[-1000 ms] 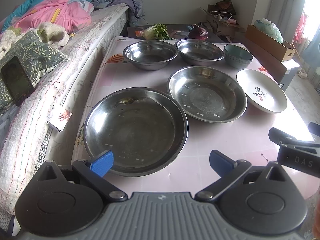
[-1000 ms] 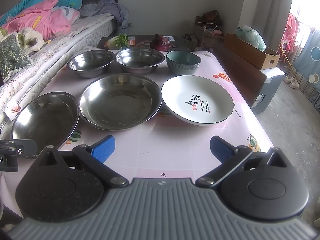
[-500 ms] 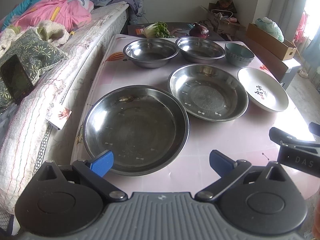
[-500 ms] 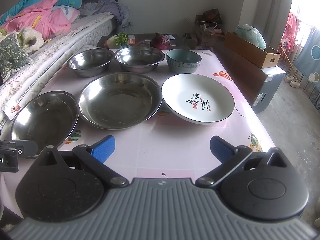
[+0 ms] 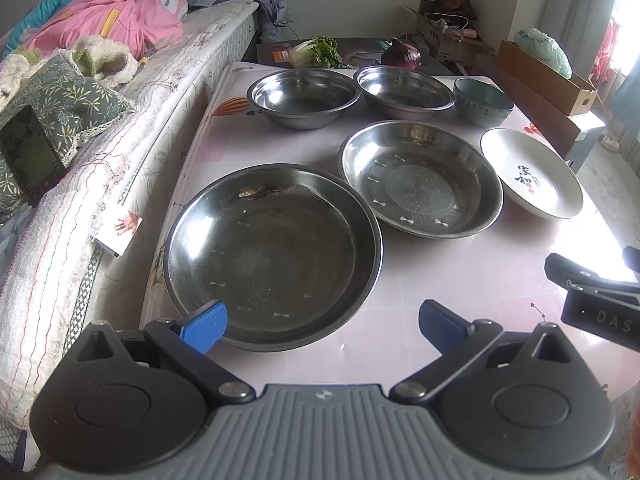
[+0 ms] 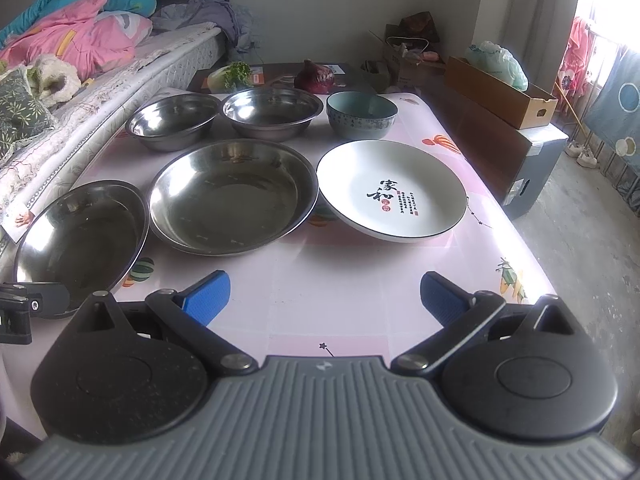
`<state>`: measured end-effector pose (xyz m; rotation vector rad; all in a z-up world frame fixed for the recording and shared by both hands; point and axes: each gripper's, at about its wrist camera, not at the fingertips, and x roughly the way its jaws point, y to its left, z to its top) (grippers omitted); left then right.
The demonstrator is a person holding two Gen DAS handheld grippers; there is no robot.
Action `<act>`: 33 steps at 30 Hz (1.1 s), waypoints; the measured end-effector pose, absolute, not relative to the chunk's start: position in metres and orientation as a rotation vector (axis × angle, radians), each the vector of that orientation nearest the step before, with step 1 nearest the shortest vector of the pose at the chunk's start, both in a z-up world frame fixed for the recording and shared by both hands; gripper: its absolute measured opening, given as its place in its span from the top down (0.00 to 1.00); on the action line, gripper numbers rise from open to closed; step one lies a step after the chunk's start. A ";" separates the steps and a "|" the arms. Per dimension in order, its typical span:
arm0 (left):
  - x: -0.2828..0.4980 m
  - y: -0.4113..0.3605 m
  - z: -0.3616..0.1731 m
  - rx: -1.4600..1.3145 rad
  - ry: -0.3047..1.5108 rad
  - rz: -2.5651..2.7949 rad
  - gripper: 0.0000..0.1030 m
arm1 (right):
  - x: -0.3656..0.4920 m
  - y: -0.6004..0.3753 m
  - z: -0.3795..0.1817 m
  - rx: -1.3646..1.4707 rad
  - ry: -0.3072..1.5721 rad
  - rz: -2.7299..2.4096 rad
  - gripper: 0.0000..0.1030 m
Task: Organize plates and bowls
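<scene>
Left gripper (image 5: 322, 320) spread wide, nothing between the blue pads (image 5: 204, 323), hovering at the near edge of the table (image 5: 460, 280). Directly ahead and partly framed by the fingers: the large steel plate (image 5: 272, 252), its near rim just beside the left pad. Further ahead and to the right, a second steel plate (image 5: 420, 178), rims close together, touching or not cannot be told. White plate (image 5: 530, 174) to the right again.

Right gripper (image 6: 325, 294) likewise wide open and empty, above the pink tablecloth (image 6: 360, 280). White plate (image 6: 392, 190) ahead and slightly right, well clear of the pads; second steel plate (image 6: 232, 198) ahead-left, just beside the white one; large steel plate (image 6: 80, 236) far left.

Back row, from the left: two steel bowls (image 6: 172, 120) (image 6: 272, 112), then a teal ceramic bowl (image 6: 362, 114).

Writing: black brush characters "家和" on the white plate with a red seal and small unreadable lines beside; "DAS" on the right gripper's body (image 5: 600, 312), seen from the left wrist camera.
</scene>
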<state>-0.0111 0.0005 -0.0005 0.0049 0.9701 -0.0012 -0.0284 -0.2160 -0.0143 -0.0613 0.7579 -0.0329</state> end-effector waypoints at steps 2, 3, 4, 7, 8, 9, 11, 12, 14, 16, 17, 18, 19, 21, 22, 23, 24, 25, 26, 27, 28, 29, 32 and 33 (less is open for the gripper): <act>-0.008 0.004 -0.001 -0.001 0.971 0.003 0.00 | -0.027 -0.219 -0.016 -0.057 0.766 -0.033 0.01; -0.007 0.006 -0.001 -0.004 0.969 0.006 0.00 | -0.026 -0.221 -0.018 -0.057 0.774 -0.036 0.01; -0.004 0.008 0.000 -0.007 0.967 0.011 0.00 | -0.025 -0.221 -0.020 -0.059 0.782 -0.042 0.01; 0.005 0.017 0.001 -0.016 0.962 0.028 0.00 | -0.022 -0.225 -0.026 -0.064 0.790 -0.056 0.01; 0.008 0.020 0.002 -0.016 0.955 0.039 0.00 | -0.021 -0.226 -0.028 -0.063 0.792 -0.059 0.01; 0.011 0.024 0.004 -0.014 0.947 0.050 0.00 | -0.018 -0.228 -0.029 -0.057 0.797 -0.060 0.01; 0.019 0.031 0.009 -0.007 0.921 0.078 0.00 | -0.013 -0.230 -0.027 -0.050 0.804 -0.044 0.01; 0.022 0.035 0.011 -0.005 0.912 0.086 0.00 | -0.010 -0.231 -0.025 -0.047 0.801 -0.033 0.01; 0.033 0.045 0.016 -0.009 0.894 0.103 0.00 | -0.003 -0.231 -0.019 -0.045 0.788 -0.006 0.01; 0.044 0.055 0.019 -0.022 0.879 0.115 0.00 | 0.005 -0.230 -0.006 -0.043 0.743 0.041 0.01; 0.050 0.061 0.021 -0.031 0.872 0.122 0.00 | 0.008 -0.229 -0.002 -0.042 0.724 0.055 0.01; 0.055 0.065 0.023 -0.038 0.867 0.127 0.00 | 0.014 -0.227 0.005 -0.041 0.697 0.070 0.01; 0.062 0.071 0.025 -0.047 0.860 0.131 0.00 | 0.019 -0.225 0.010 -0.044 0.676 0.081 0.01; 0.075 0.080 0.028 -0.056 0.847 0.137 0.00 | 0.031 -0.219 0.020 -0.050 0.624 0.107 0.01; 0.081 0.085 0.029 -0.060 0.839 0.139 0.00 | 0.037 -0.217 0.024 -0.048 0.607 0.116 0.01; 0.088 0.089 0.031 -0.062 0.829 0.136 0.00 | 0.044 -0.214 0.027 -0.044 0.595 0.126 0.01; 0.096 0.094 0.033 -0.061 0.821 0.135 0.00 | 0.056 -0.209 0.033 -0.033 0.585 0.148 0.01; 0.103 0.097 0.034 -0.061 0.817 0.131 0.00 | 0.064 -0.207 0.035 -0.021 0.581 0.165 0.01; 0.109 0.100 0.035 -0.063 0.812 0.127 0.00 | 0.076 -0.203 0.037 0.001 0.587 0.187 0.01; 0.117 0.103 0.036 -0.064 0.807 0.123 0.00 | 0.084 -0.200 0.038 0.017 0.593 0.200 0.01; 0.126 0.107 0.037 -0.065 0.802 0.120 0.00 | 0.098 -0.196 0.039 0.045 0.599 0.224 0.01; 0.135 0.110 0.037 -0.068 0.797 0.115 0.00 | 0.111 -0.192 0.039 0.074 0.605 0.248 0.01; 0.163 0.118 0.033 -0.063 0.789 0.102 0.01 | 0.147 -0.180 0.037 0.150 0.636 0.304 0.02; 0.174 0.119 0.031 -0.059 0.792 0.101 0.01 | 0.161 -0.176 0.034 0.177 0.654 0.316 0.04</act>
